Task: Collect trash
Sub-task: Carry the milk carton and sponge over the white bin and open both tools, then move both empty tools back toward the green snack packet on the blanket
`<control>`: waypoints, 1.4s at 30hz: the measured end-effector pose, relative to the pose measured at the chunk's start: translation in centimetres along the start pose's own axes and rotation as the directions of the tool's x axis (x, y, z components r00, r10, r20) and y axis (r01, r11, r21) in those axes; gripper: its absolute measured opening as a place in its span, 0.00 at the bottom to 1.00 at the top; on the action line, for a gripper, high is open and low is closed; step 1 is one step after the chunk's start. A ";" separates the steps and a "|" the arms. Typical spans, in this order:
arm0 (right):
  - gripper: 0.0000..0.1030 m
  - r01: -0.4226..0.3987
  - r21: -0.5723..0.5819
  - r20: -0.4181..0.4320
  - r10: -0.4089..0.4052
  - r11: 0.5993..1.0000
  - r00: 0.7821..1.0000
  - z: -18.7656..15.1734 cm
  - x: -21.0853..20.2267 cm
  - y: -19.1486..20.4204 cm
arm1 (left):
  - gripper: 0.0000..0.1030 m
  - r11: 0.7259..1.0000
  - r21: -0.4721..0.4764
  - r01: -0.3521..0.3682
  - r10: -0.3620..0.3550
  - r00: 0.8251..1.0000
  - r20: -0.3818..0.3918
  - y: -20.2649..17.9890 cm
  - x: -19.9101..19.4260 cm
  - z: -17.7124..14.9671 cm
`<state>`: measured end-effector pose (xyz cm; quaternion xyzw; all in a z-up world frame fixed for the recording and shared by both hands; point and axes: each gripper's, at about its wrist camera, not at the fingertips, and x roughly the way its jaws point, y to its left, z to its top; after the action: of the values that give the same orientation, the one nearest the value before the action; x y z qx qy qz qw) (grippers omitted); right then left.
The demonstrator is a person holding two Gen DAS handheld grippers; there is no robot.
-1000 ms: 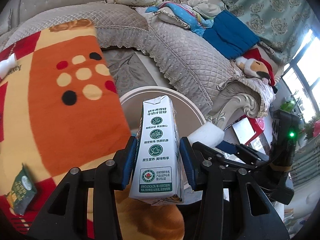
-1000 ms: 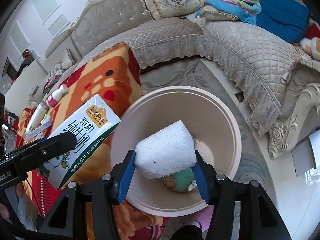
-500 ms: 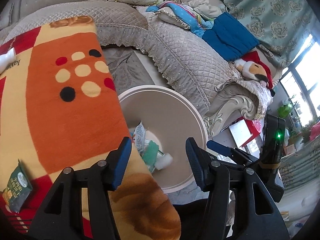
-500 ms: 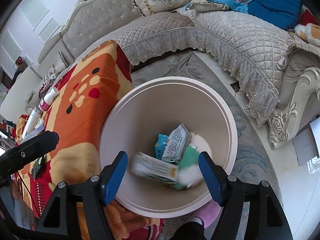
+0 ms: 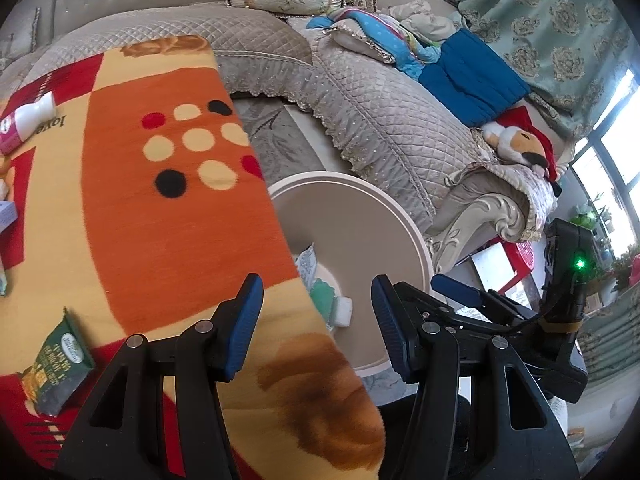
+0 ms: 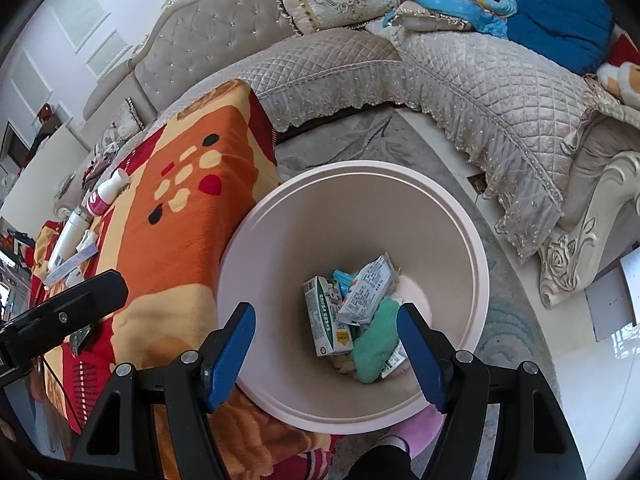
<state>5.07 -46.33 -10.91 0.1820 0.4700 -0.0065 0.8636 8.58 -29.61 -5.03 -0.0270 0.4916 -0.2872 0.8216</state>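
A round cream bin [image 6: 360, 166] stands on the floor beside the blanket-covered table [image 5: 160, 220]. Inside it lie a milk carton [image 6: 326, 324], a silver wrapper [image 6: 366, 294], a green cloth [image 6: 376, 344] and a white foam block [image 5: 343, 317]. My right gripper [image 6: 325, 310] hangs open above the bin with nothing between its blue pads. My left gripper [image 5: 316, 284] is open and holds nothing too, over the table's edge and the bin rim [image 5: 340, 178]. On the table lie a green snack packet [image 5: 58, 364] and a pink-and-white bottle [image 5: 24, 126].
A quilted grey sofa [image 6: 460, 80] curves behind the bin, with cushions, blue bedding [image 5: 472, 76] and a plush toy [image 5: 516, 144] on it. More tubes and bottles [image 6: 72, 236] lie at the table's far end. A person's foot in a pink slipper [image 6: 416, 432] is by the bin.
Both grippers opened. The milk carton dropped from the left one and the white foam block from the right one into the bin, where they now lie still.
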 end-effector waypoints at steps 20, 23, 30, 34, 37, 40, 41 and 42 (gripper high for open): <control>0.69 -0.050 -0.106 -0.006 0.050 0.993 0.999 0.3 0.1 7.3 | 0.53 0.992 -0.108 -0.067 0.073 0.996 0.049 6.9 -5.1 -1.8; 0.69 -0.070 -0.126 -0.012 0.069 0.989 0.998 0.3 0.4 8.8 | 0.53 0.987 -0.130 -0.091 0.099 0.994 0.054 8.8 -6.4 -2.3; 0.69 -0.116 -0.188 -0.036 0.111 0.975 0.993 -0.1 1.3 13.2 | 0.57 0.971 -0.186 -0.150 0.165 0.984 0.069 13.3 -9.5 -3.6; 0.69 -0.134 -0.221 -0.050 0.126 0.966 0.991 -0.4 1.7 15.3 | 0.58 0.957 -0.225 -0.182 0.204 0.976 0.077 16.0 -11.0 -4.3; 0.69 -0.146 -0.245 -0.061 0.135 0.958 0.989 -0.6 2.1 16.8 | 0.58 0.948 -0.253 -0.193 0.220 0.972 0.081 17.9 -12.0 -4.9; 0.69 -0.153 -0.266 -0.073 0.139 0.952 0.988 -0.8 2.5 18.3 | 0.58 0.938 -0.279 -0.204 0.237 0.968 0.087 19.7 -13.1 -5.5; 0.69 -0.156 -0.274 -0.078 0.139 0.949 0.987 -0.9 2.7 18.9 | 0.58 0.935 -0.287 -0.208 0.242 0.966 0.088 20.2 -13.3 -5.6; 0.69 -0.157 -0.278 -0.082 0.140 0.948 0.987 -0.9 2.8 19.2 | 0.58 0.933 -0.292 -0.209 0.244 0.966 0.088 20.6 -13.5 -5.6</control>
<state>9.41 -27.64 -7.76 0.0911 0.4772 0.1315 0.8641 8.38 -4.38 -3.98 -0.1035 0.4755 -0.1157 0.8659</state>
